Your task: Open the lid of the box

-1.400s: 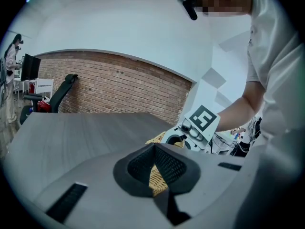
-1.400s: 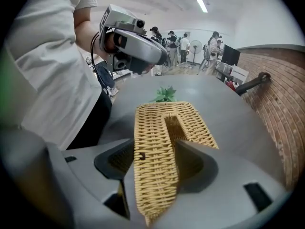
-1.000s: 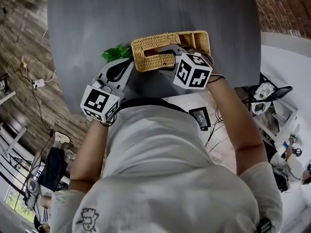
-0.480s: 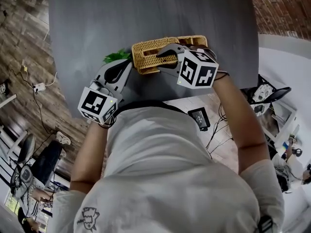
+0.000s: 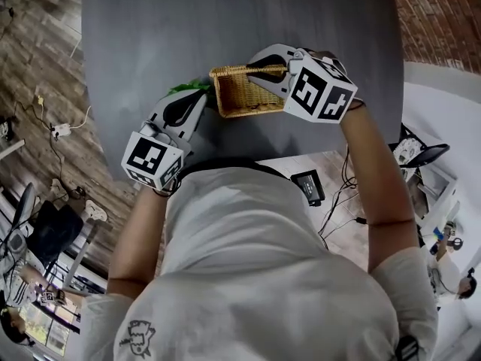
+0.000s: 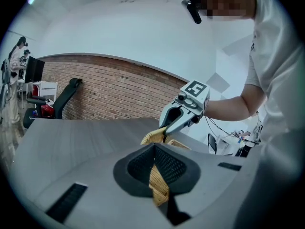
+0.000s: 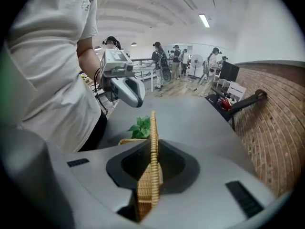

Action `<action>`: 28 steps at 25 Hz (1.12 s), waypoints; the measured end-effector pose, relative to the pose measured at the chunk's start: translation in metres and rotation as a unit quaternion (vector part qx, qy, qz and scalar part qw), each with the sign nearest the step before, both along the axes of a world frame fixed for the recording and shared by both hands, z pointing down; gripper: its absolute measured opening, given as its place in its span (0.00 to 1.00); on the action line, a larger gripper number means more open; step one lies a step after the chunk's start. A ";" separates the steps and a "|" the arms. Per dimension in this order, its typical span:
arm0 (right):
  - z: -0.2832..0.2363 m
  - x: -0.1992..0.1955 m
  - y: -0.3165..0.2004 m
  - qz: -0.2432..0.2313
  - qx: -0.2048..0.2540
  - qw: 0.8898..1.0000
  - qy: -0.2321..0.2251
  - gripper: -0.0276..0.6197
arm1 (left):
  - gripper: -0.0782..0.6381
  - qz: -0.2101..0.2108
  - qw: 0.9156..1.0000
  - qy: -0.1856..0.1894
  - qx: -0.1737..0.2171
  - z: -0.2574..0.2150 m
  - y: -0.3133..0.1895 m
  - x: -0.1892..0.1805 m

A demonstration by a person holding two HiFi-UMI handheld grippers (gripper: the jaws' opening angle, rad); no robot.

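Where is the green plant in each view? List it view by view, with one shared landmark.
Head view: green plant at centre-left, by the left corner of the wicker box.
Left gripper view: not in it.
Right gripper view: plant at centre, just left of the upright wicker edge.
Shared landmark: the brick wall.

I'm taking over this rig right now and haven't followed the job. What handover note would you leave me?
Left gripper: shut on the wicker wall of the box, steadying it on the grey table.
Right gripper: jaws closing on the lid, which stands between them, raised roughly upright on its edge.
Done: the lid is up off the top of the box.
Left: probably swing the lid fully back, set it down, then release both grips.
Note: a green plant sits right beside the box.
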State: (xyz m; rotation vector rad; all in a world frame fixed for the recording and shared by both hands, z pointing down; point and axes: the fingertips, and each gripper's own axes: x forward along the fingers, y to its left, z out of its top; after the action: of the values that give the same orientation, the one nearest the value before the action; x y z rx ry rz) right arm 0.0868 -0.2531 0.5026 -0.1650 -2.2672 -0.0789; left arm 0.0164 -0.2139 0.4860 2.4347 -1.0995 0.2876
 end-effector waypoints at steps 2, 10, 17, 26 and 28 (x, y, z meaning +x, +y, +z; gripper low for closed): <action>-0.001 -0.005 -0.012 0.002 0.004 1.000 -0.003 0.11 | 0.12 -0.001 1.000 0.001 -0.004 0.003 0.000 -0.001; 0.004 -0.013 -0.050 0.012 -0.012 1.000 -0.005 0.14 | 0.12 -0.004 1.000 0.004 -0.015 0.010 -0.007 -0.007; 0.015 -0.020 -0.076 0.017 -0.024 1.000 -0.007 0.17 | 0.12 -0.007 1.000 0.007 -0.021 0.016 -0.012 -0.014; 0.035 -0.025 -0.098 0.028 -0.044 0.999 -0.004 0.20 | 0.12 -0.005 1.000 0.011 -0.029 0.026 -0.015 -0.012; 0.039 -0.025 -0.102 0.034 -0.046 0.998 -0.010 0.21 | 0.12 -0.004 0.999 0.011 -0.031 0.028 -0.016 -0.012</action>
State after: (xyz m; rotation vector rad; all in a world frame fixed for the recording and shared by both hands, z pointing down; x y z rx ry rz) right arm 0.0614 -0.3546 0.5414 -0.1359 -2.2946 0.0607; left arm 0.0044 -0.2296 0.5141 2.3728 -1.0746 0.2882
